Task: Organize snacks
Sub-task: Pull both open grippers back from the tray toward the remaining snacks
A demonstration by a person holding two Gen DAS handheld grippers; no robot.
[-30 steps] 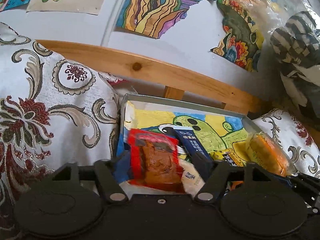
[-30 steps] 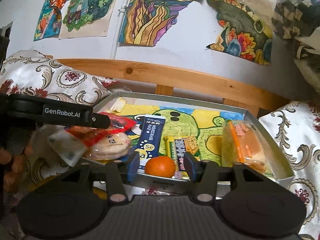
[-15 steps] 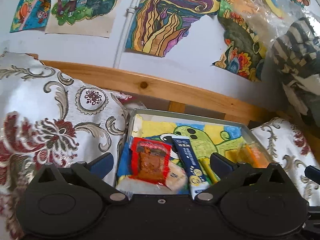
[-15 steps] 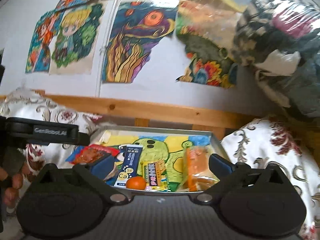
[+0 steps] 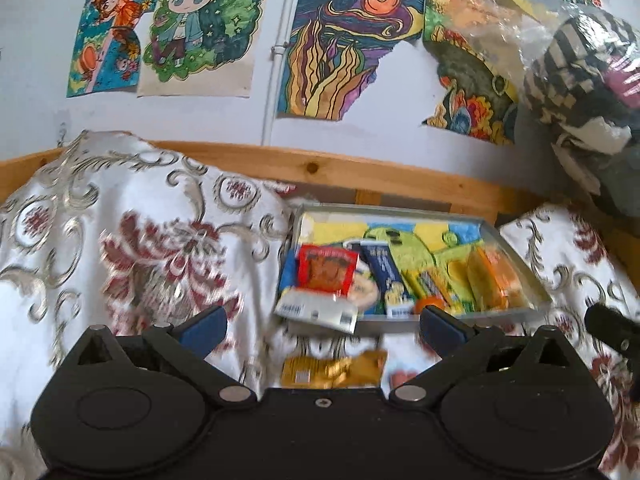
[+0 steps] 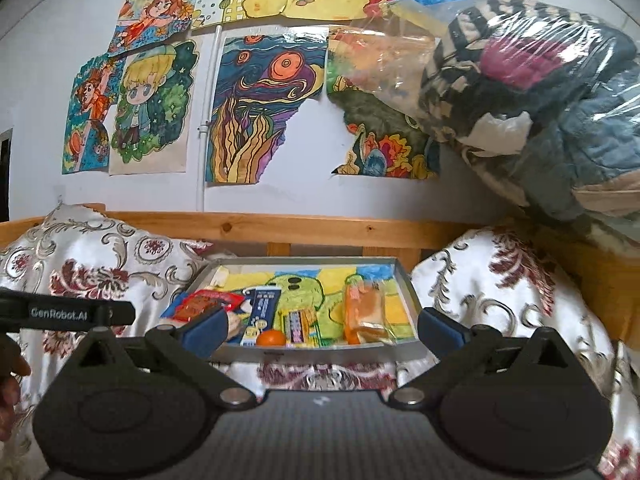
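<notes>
A grey metal tray [image 5: 516, 254] [image 6: 406, 280] lined with a green cartoon drawing rests on the patterned cloth. In it lie a red snack packet [image 5: 326, 270] [image 6: 204, 304], a dark blue packet [image 5: 386, 274] [image 6: 262, 308], a small orange [image 5: 430, 303] [image 6: 271, 337], a yellow bar [image 6: 298, 326] and an orange wrapped bread [image 5: 494, 278] [image 6: 364, 310]. The red packet's white end hangs over the tray's front left edge. A gold packet [image 5: 332, 368] lies on the cloth in front of the tray. My left gripper [image 5: 322, 326] is open and empty, back from the tray. My right gripper [image 6: 320, 330] is open and empty too.
Patterned cushions [image 5: 132, 240] [image 6: 504, 284] flank the tray, with a wooden rail [image 6: 320, 228] behind. Drawings cover the wall. A plastic bag of bedding [image 6: 540, 100] bulges at the upper right. The left gripper's body [image 6: 68, 312] and a hand show at the right view's left edge.
My left gripper opened, let go of the red packet in the tray and drew back. The right gripper also opened wide and pulled back and up.
</notes>
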